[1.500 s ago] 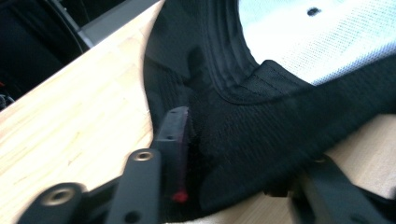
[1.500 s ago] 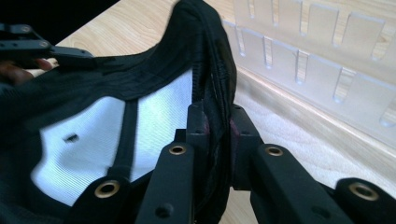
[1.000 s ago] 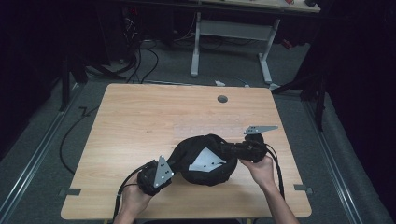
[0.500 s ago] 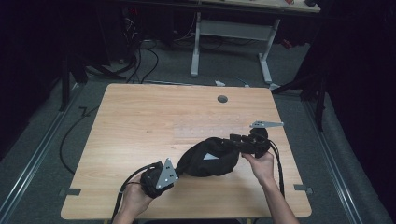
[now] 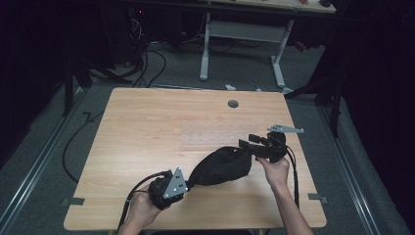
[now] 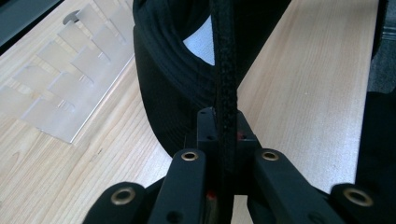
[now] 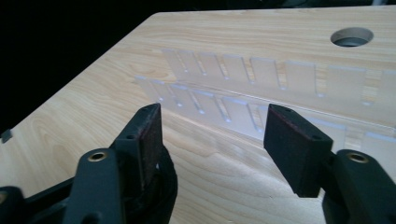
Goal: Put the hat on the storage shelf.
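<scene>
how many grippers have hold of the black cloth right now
1. The left gripper is shut on the black cloth's near edge. The right gripper is open over bare table, holding nothing.

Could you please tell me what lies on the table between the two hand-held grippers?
In the high view, a black garment stretches between the left hand-held gripper, which pinches its edge, and the right hand-held gripper, whose jaws stand open.

- The table is lit evenly from above — the room around it falls to near black.
- The high view is soft and grainy.
- Jaws close to each gripper camera blur.
</scene>
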`<move>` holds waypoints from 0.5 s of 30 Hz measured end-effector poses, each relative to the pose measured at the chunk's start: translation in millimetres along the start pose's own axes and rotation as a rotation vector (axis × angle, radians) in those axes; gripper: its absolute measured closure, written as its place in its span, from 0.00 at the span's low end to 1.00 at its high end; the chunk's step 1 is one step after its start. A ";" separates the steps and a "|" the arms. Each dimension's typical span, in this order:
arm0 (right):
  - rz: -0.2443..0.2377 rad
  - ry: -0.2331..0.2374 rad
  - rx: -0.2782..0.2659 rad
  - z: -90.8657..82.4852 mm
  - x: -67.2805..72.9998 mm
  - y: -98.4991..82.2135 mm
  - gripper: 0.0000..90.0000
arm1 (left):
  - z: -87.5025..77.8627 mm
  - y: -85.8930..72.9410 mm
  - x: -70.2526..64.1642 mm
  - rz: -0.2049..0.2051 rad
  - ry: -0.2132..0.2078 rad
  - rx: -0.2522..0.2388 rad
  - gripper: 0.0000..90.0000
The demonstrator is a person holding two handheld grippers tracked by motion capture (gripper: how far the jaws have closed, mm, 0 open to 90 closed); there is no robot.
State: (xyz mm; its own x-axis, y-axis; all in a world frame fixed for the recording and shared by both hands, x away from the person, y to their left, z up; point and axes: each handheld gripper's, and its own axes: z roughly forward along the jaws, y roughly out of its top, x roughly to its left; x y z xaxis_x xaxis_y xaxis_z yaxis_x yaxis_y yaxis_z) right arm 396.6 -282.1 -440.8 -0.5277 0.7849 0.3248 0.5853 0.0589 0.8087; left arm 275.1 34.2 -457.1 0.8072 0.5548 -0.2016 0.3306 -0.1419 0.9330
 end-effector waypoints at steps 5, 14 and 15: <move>0.042 -0.053 -0.024 1.4 -6.8 0.0 0.40 | -2.7 -1.4 0.5 -0.007 -0.009 0.011 0.96; 0.001 -0.110 0.016 1.2 -7.6 -9.3 0.41 | -13.1 9.9 13.9 -0.093 0.010 -0.091 0.96; -0.008 -0.119 0.020 1.9 -7.1 -13.4 0.41 | -13.9 11.7 15.4 -0.111 0.013 -0.108 0.96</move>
State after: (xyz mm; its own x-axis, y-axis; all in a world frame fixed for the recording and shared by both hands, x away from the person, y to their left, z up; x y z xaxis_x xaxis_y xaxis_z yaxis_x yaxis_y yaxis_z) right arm 393.7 -287.3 -454.8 -0.4563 0.8519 0.2572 0.5942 0.0766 0.8006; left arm 284.5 52.4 -445.2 0.7619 0.5732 -0.3016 0.3618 0.0096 0.9322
